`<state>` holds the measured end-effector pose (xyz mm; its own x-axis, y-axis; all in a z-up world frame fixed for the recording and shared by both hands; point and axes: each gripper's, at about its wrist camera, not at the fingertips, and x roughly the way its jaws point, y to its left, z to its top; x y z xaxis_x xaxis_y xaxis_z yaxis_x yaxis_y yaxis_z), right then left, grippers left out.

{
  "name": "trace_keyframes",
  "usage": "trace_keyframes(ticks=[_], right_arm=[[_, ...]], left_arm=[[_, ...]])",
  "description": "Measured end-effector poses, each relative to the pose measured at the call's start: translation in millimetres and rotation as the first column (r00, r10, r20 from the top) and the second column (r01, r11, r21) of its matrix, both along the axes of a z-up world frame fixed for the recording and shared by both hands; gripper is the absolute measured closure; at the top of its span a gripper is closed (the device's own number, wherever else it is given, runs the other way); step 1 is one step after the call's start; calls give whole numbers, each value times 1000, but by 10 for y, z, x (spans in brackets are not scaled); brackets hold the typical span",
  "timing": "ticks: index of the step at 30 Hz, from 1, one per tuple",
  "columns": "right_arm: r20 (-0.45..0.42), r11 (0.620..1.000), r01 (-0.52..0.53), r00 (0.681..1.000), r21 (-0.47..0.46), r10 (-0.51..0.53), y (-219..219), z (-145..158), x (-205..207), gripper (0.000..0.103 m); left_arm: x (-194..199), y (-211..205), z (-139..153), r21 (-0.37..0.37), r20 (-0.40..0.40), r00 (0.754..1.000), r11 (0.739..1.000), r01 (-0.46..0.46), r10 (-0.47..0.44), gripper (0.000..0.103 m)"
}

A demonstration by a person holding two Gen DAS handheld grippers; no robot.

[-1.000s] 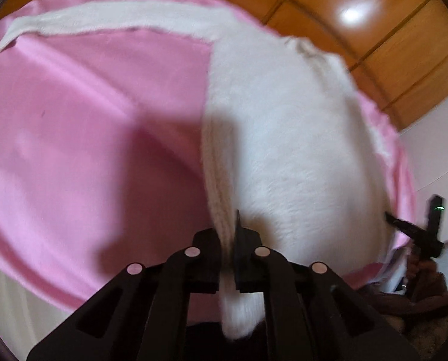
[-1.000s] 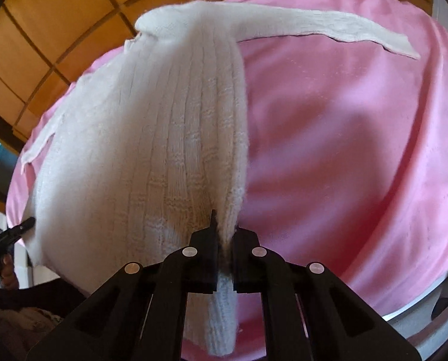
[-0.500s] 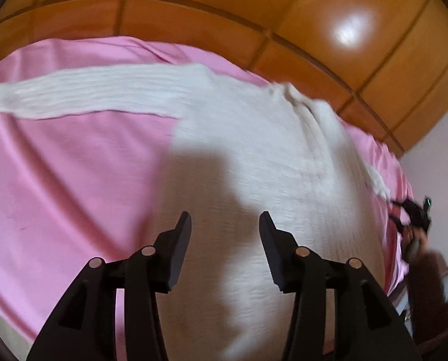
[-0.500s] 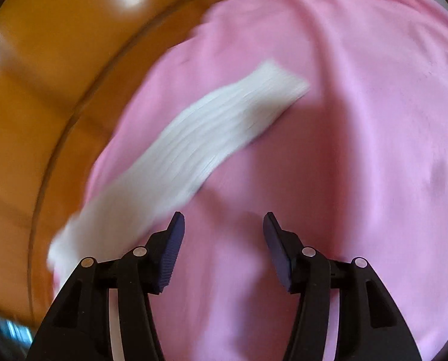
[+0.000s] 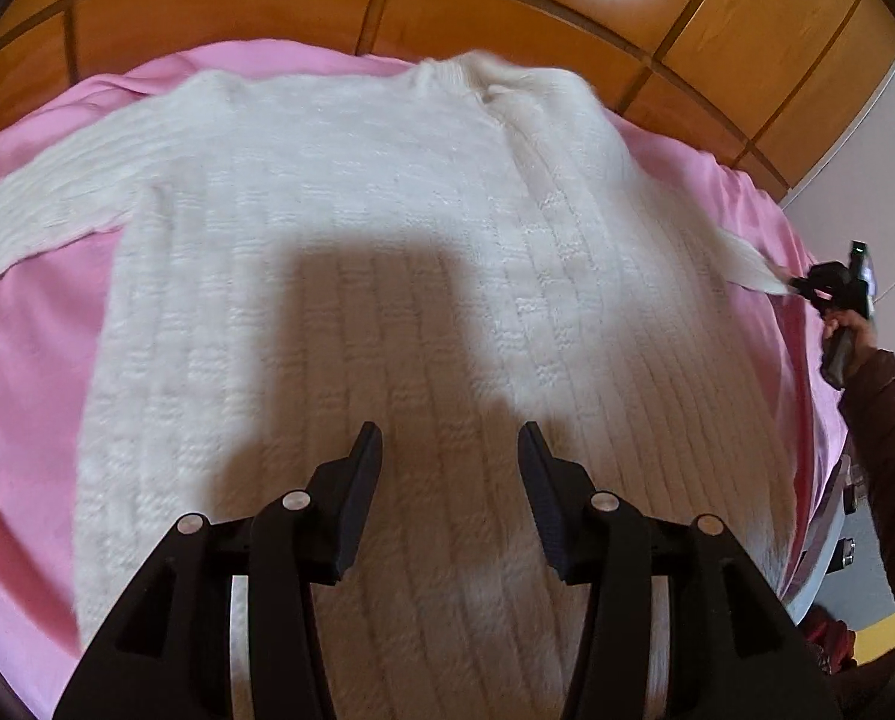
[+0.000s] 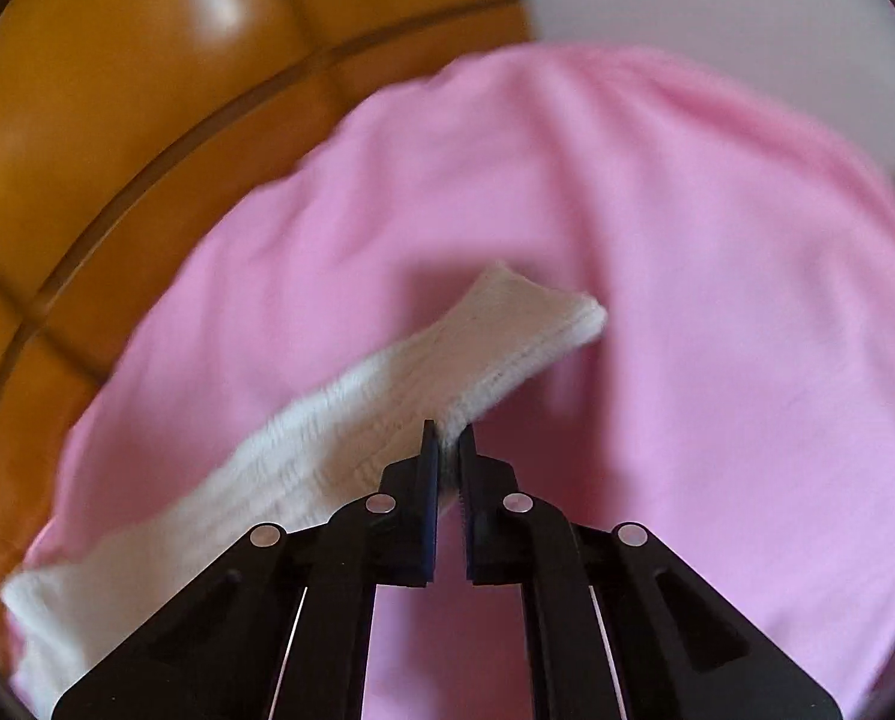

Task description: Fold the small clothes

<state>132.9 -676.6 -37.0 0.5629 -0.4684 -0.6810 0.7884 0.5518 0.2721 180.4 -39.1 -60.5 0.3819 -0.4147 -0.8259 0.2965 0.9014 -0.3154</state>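
Left wrist view: the white sweater [image 5: 399,276] lies spread flat on the pink sheet [image 5: 21,372], the left gripper [image 5: 450,450] above its near hem, jaws apart, empty. The right gripper [image 6: 447,444] has just closed, jaws clamped on the sleeve [image 6: 387,384].

Surface: a pink sheet [image 5: 39,360] covering the whole top, lightly creased. A white knitted sweater [image 5: 387,276] lies spread flat on it, front up, one sleeve [image 6: 303,456] stretched out sideways across the sheet.
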Motion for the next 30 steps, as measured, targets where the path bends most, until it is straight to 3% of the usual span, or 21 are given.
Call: trace_keyframes(ticks=[4,9,13,16,19,23,26,30], right_arm=[[-37,996,94,995,7,-94,-285,-45,-202,99],[-62,997,76,995,5,-76,-184,-129,-172,99],[-4,998,62,998,20,-62,-142,48,-193,99],[77,1000,-4,997,20,3,-2,340,-153,99],[156,986,-162,974,-28,164,449,728,25,99],[191,924,-367,904,-106,381,1238,1074,412,99],[193,841,-522,818,-146,541,2006,1210,794,99],[147,679,-714,663,-170,734,3199,1168,1313,99]], left_arm=[[70,-71,-61,3,-9,1000,1000,-4,4,50],[45,-122,-52,28,1,1000,1000,0,0,48],[37,-70,-18,15,-5,1000,1000,-10,10,48],[31,-16,13,7,2,1000,1000,-22,22,48],[59,47,72,-34,-1,999,999,-41,41,46],[102,153,167,-98,-3,997,993,-73,73,43],[137,254,228,-138,1,995,986,-94,95,43],[178,424,252,-199,-6,991,971,-134,135,41]])
